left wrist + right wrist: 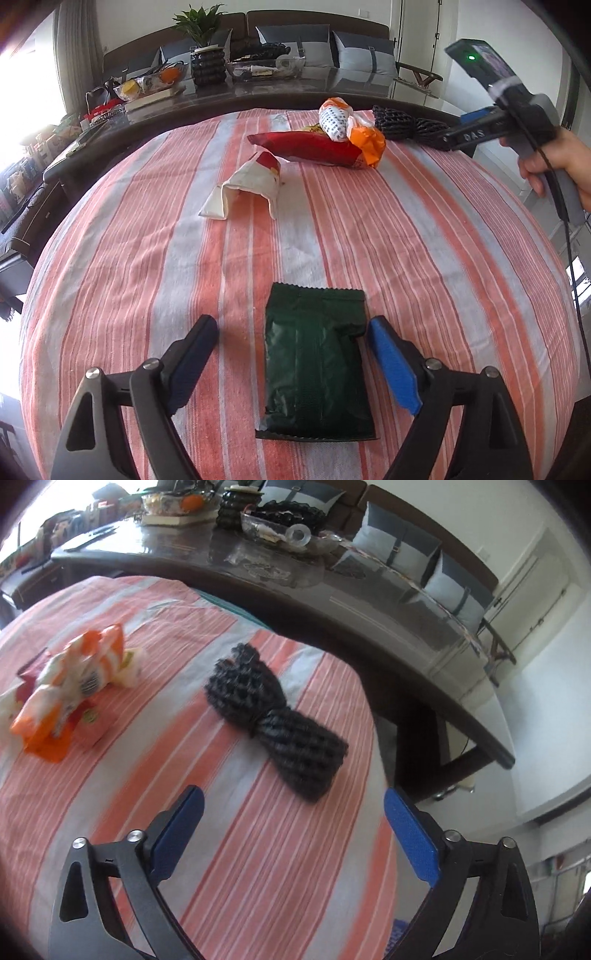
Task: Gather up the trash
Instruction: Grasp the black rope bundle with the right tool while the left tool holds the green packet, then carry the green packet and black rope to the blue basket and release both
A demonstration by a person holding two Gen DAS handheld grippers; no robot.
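A dark green packet point(317, 365) lies flat on the striped cloth between the wide-open fingers of my left gripper point(291, 332), untouched. Beyond it lie a white and red wrapper point(247, 188), a red snack bag point(310, 149) and a crumpled orange and white wrapper point(347, 127), which also shows in the right wrist view point(74, 686). A black foam net point(275, 720) lies just ahead of my open, empty right gripper point(293, 801); the net also shows at the far right in the left wrist view point(402, 123). The right gripper's body point(517, 118) is held in a hand there.
The pink and white striped cloth point(424, 258) covers the work table. Behind it stands a dark table point(369, 605) with glass bowls, a plant pot point(207, 66) and clutter. A sofa with grey cushions is behind. The cloth's right edge drops off near the net.
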